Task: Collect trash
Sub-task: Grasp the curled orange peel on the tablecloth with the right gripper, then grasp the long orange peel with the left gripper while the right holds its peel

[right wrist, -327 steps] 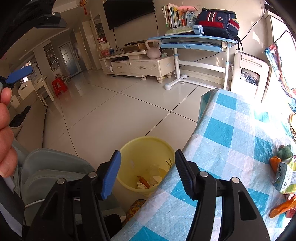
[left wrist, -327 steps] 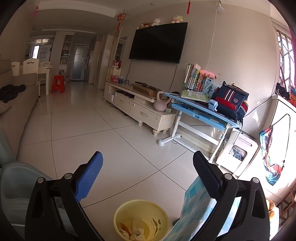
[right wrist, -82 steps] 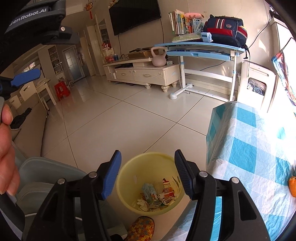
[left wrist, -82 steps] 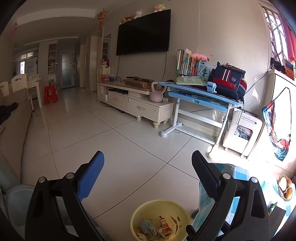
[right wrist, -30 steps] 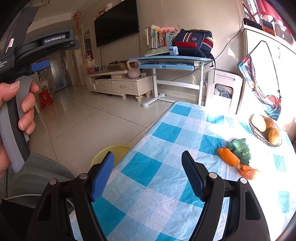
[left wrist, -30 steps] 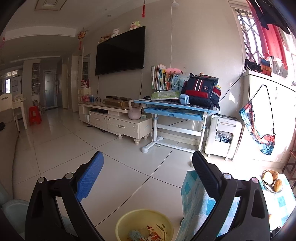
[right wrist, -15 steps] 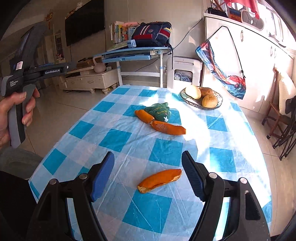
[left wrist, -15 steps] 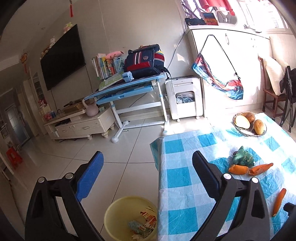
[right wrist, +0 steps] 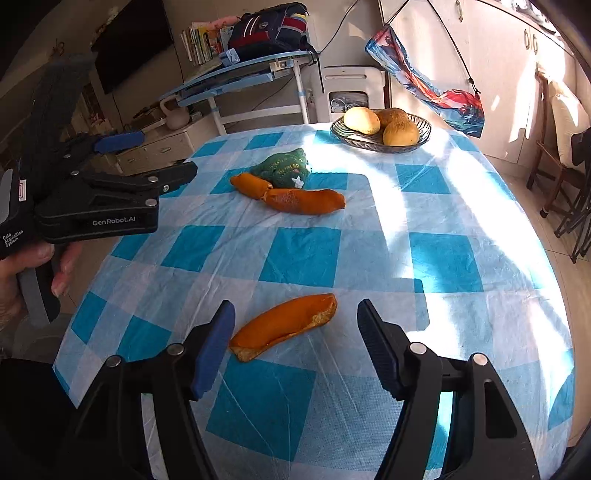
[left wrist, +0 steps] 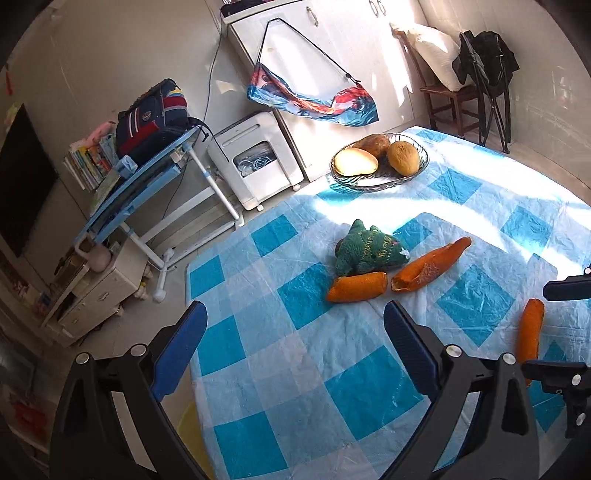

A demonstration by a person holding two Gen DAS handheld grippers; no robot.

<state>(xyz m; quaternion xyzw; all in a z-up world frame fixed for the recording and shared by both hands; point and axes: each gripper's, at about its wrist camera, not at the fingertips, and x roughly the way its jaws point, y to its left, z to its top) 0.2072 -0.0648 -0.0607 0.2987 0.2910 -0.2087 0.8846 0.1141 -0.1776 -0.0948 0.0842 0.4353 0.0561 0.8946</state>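
Three orange peel pieces lie on the blue-checked tablecloth (right wrist: 303, 258). The nearest peel (right wrist: 286, 325) lies just ahead of my right gripper (right wrist: 295, 345), which is open and empty above the table. Two more peels (right wrist: 304, 201) (right wrist: 249, 184) lie farther off beside a green plush toy (right wrist: 284, 166). My left gripper (left wrist: 295, 350) is open and empty over the table's left edge. In the left wrist view the peels show as one (left wrist: 356, 288) by the toy (left wrist: 369, 251), one (left wrist: 430, 266) to its right, and one (left wrist: 530, 332) at far right. The yellow bin's rim (left wrist: 184, 424) peeks out below the table edge.
A wire basket with three round fruits (right wrist: 380, 127) stands at the table's far side. A blue desk with a backpack (right wrist: 266, 33) and a white appliance (right wrist: 351, 92) stand beyond. Wooden chairs (right wrist: 557, 162) stand at the right.
Both grippers have swung from the floor and yellow bin toward the tabletop. The right gripper has come closer to the nearest peel. Both stay open.
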